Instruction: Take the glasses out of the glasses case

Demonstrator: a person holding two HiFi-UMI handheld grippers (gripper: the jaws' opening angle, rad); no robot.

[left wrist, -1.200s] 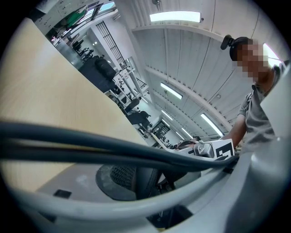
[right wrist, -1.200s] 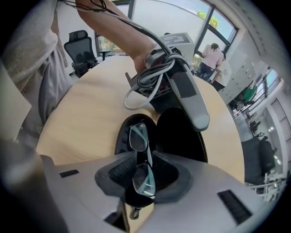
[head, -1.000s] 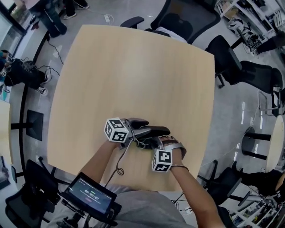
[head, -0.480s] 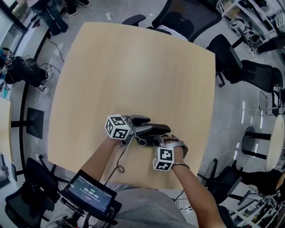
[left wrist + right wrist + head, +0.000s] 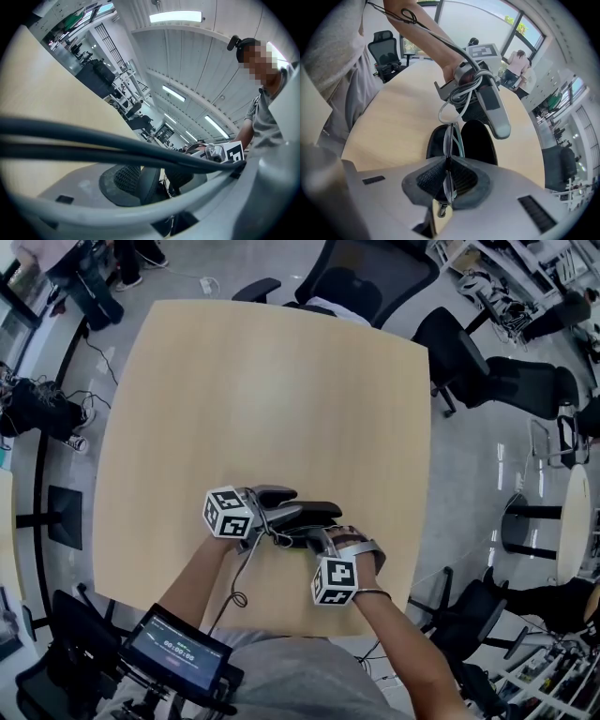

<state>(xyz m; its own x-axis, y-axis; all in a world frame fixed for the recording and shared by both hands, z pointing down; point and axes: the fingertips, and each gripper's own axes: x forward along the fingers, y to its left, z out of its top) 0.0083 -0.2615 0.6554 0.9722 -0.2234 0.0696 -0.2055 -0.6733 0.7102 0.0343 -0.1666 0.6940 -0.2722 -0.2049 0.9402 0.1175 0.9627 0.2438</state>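
On the pale wooden table (image 5: 262, 381), close to the edge where the person stands, lies a black oval glasses case (image 5: 480, 140), opened, with its 2 dark halves side by side.

The right gripper (image 5: 447, 180) points steeply down at it. Its jaws have just been closing, and now its 2 dark ribbed pads (image 5: 429, 180) pinch a pair of thin-framed folded glasses (image 5: 453, 140) with clear lenses. The glasses stand edge-on between the pads and reach out over the open case. Whether their far end touches the inside of the case, I cannot tell.

The left gripper (image 5: 152, 180) lies level on the table, opposite the right one, at the far end of the case. In the left gripper view a dark curved part of the case sits between its 2 pads, which are closed on it, so this gripper grips the case. A grey cable (image 5: 459, 101) makes a loop on the body of the left gripper.

In the head view both grippers meet over the case, just beside each other. Black office chairs (image 5: 366, 277) stand around the far side of the table. A small lit screen (image 5: 178, 648) is below the near edge of the table.
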